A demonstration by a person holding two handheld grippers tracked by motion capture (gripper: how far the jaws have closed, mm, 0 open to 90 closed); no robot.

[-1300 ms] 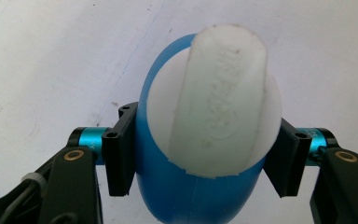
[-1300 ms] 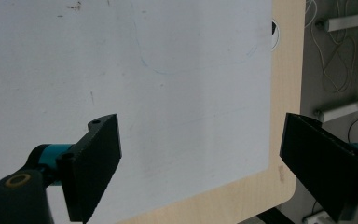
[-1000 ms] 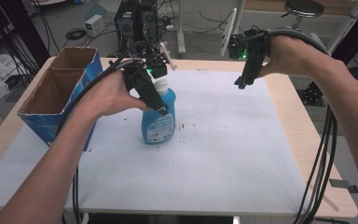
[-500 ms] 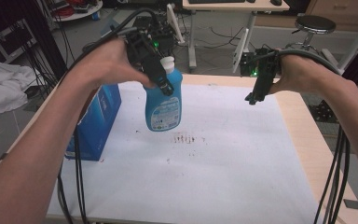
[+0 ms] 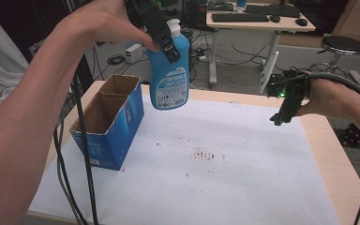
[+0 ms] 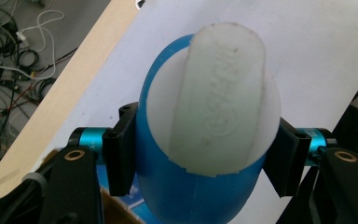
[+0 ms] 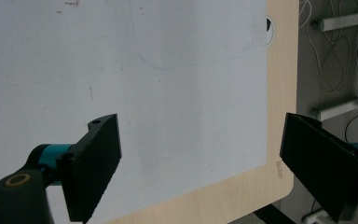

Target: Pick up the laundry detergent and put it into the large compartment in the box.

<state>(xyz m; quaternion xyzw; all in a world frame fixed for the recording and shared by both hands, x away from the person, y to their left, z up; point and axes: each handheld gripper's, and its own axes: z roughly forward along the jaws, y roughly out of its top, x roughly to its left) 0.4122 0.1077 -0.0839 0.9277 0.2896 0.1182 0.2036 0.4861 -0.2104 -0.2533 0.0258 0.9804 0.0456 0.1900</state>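
A blue bottle [image 5: 168, 75] with a white cap and a printed label hangs upright in the air, well above the table's back left. My left gripper [image 5: 161, 40] is shut on its upper body. The left gripper view looks straight down on the white cap [image 6: 219, 93], with a black jaw pressed on each side of the blue body [image 6: 168, 196]. My right gripper [image 5: 286, 105] hovers over the table's right edge. In the right gripper view its jaws stand wide open [image 7: 200, 168] with nothing between them.
An open blue cardboard box [image 5: 110, 124] with a divider stands on the left of the white sheet [image 5: 215, 178], below and left of the bottle. Brown stains [image 5: 206, 154] mark the sheet's middle. Cables hang from both hands. A stool [image 5: 344, 47] and desk stand behind.
The left gripper has lifted the bottle off the table and carried it up, close beside the box. The camera view has shifted. The right gripper stays at the right, open.
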